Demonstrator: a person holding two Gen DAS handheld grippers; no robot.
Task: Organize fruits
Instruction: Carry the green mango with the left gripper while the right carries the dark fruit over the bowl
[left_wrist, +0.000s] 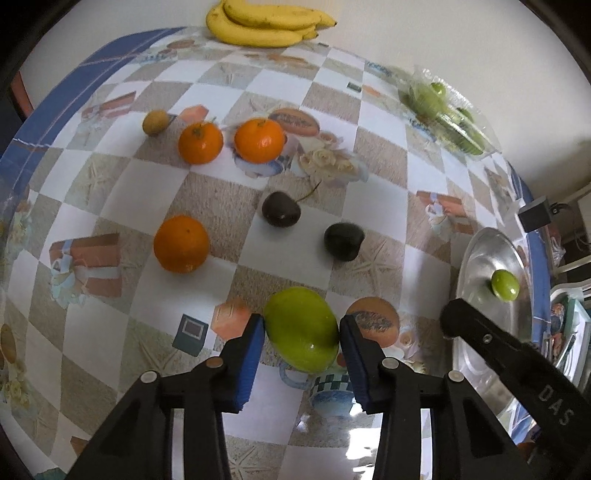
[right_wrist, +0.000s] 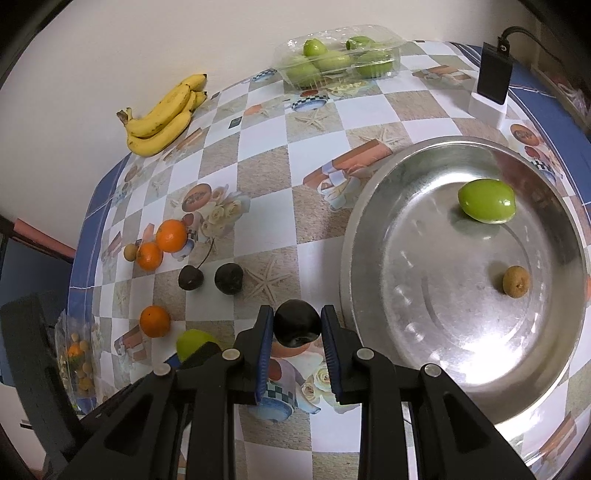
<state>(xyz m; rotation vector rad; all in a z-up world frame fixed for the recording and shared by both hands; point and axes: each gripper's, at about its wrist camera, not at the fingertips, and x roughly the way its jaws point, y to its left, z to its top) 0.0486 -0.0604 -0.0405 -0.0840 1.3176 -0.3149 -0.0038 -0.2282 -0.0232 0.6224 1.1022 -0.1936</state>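
A checkered table (right_wrist: 314, 155) is carrying scattered fruit beside a plain wall. The left gripper (left_wrist: 301, 332) fingers are closing on a green fruit (left_wrist: 301, 328), pads touching both sides; lifting straight up should be keeping it seated. The right gripper (right_wrist: 297, 325) is pinching a dark plum (right_wrist: 297, 323) just beside the metal bowl (right_wrist: 354, 236), whose rim needs clearing; open room is lying inside.

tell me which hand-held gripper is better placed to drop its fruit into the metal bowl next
Right, probably. The right hand-held gripper is shut on a dark fruit just beside the metal bowl rim. The left hand-held gripper pinches a green fruit farther from the bowl.
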